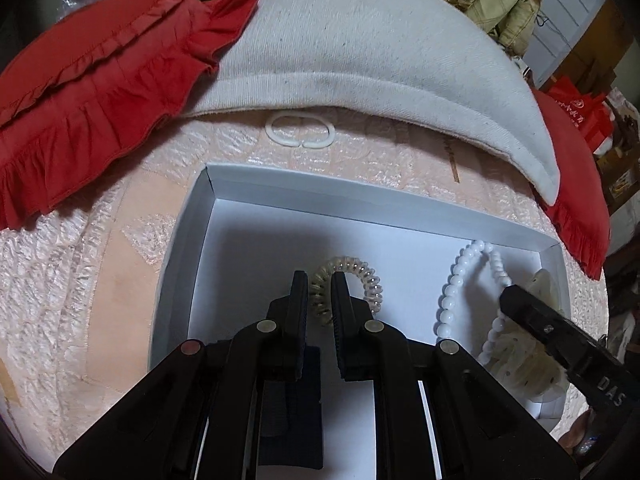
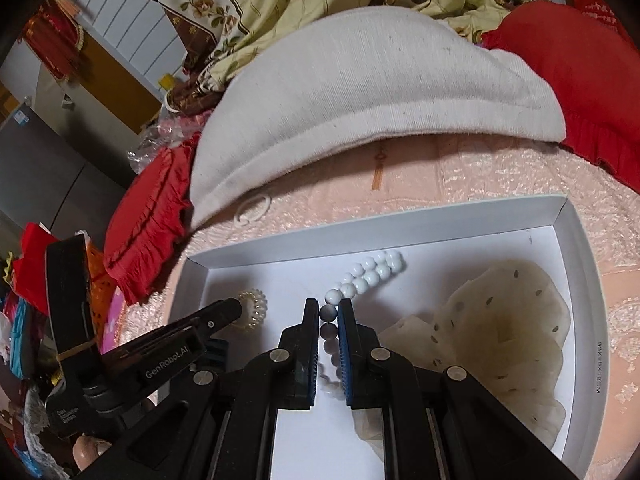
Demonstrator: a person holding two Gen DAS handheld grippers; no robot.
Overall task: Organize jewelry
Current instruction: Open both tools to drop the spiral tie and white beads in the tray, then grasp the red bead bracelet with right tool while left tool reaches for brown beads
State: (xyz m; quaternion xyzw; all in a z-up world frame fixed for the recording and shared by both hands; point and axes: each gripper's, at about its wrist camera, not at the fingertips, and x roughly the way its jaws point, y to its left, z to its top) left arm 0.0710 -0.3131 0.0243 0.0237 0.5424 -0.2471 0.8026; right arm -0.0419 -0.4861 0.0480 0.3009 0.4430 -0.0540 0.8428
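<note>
A white cardboard box (image 1: 372, 196) (image 2: 560, 216) lies on a pink bedspread. Inside it my left gripper (image 1: 320, 280) is shut on a clear spiral hair tie (image 1: 368, 280), which also shows in the right wrist view (image 2: 256, 304). My right gripper (image 2: 329, 308) is shut on a white bead necklace (image 2: 372, 272), which also shows in the left wrist view (image 1: 452, 292). A cream dotted scrunchie (image 2: 500, 320) (image 1: 520, 356) lies in the box's right part. The right gripper's fingers (image 1: 528, 308) reach in from the right.
A white plastic ring (image 1: 300, 130) (image 2: 253, 208) lies on the bedspread beyond the box. A grey-white pillow (image 1: 360, 48) and red ruffled pillows (image 1: 80, 112) lie behind. Cluttered fabrics crowd the bed's edges.
</note>
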